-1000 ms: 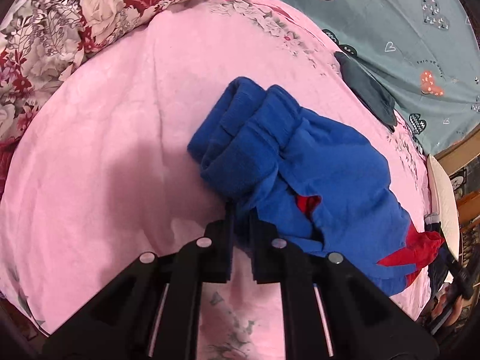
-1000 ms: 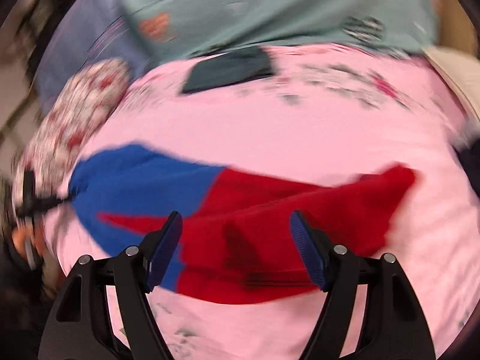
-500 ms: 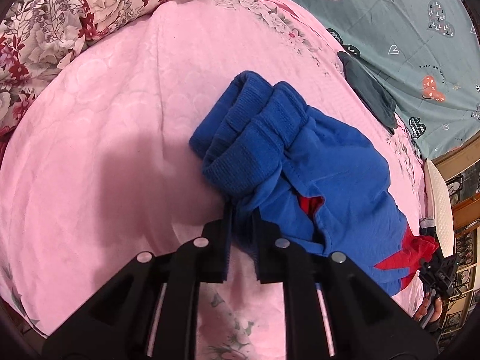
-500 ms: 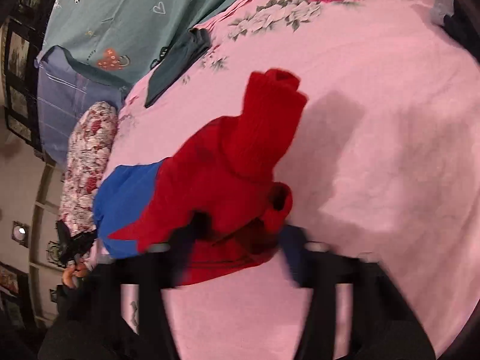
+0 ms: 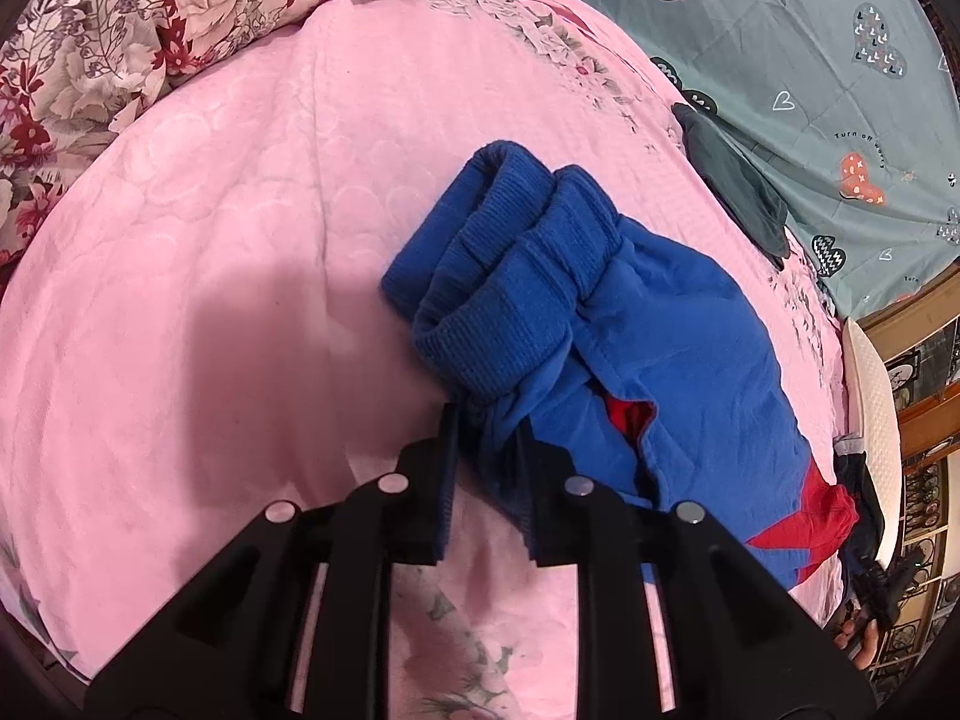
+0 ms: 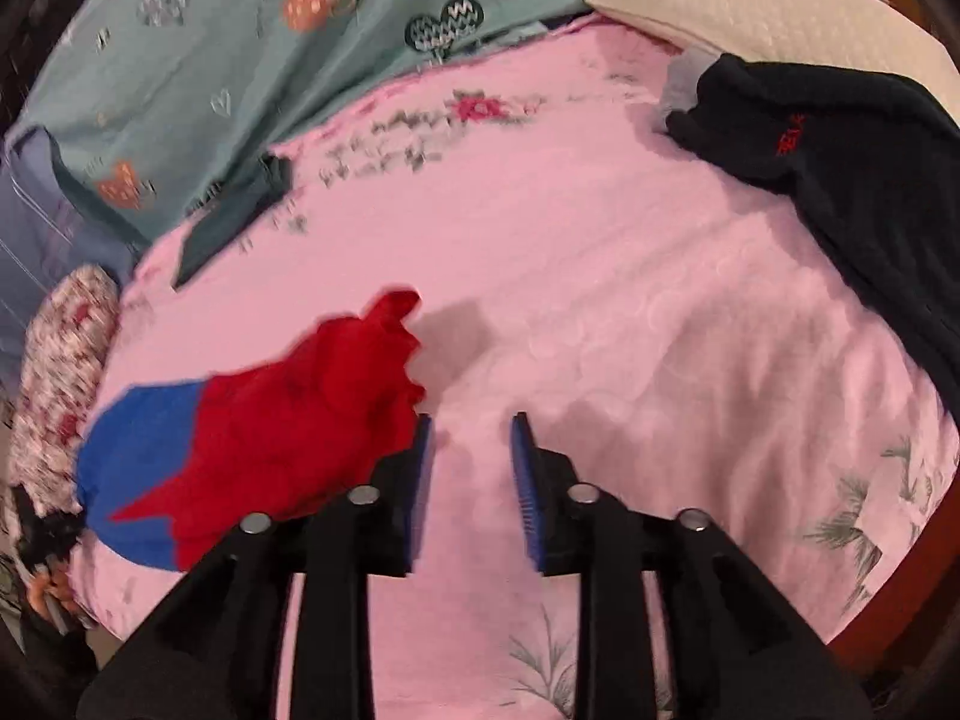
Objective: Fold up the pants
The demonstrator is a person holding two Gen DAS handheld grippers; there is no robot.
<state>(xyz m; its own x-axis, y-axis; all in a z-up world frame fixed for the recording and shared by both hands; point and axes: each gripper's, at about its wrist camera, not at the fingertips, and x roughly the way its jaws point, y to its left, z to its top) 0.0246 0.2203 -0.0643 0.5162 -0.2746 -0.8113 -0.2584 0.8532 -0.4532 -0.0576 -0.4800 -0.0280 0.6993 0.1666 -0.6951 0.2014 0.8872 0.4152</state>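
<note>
The blue and red pants [image 5: 630, 330] lie bunched on the pink bedspread [image 5: 210, 300]. In the left wrist view, my left gripper [image 5: 487, 420] is shut on blue fabric just below the ribbed waistband. In the right wrist view the pants' red leg part [image 6: 300, 414] lies crumpled to the left, with the blue part beyond it. My right gripper [image 6: 471, 426] is partly open and empty, just right of the red fabric, over bare bedspread [image 6: 630, 330].
A floral quilt [image 5: 120, 30] lies at the far left. A teal patterned sheet [image 5: 780, 30] covers the far side, with a dark folded cloth [image 5: 732, 180] at its edge. A dark garment [image 6: 840, 162] and a cream pillow [image 6: 750, 6] lie at the right.
My right gripper has let go of the red leg and swung right; the red fabric now lies crumpled on the bed. My left gripper keeps its hold on the blue fabric.
</note>
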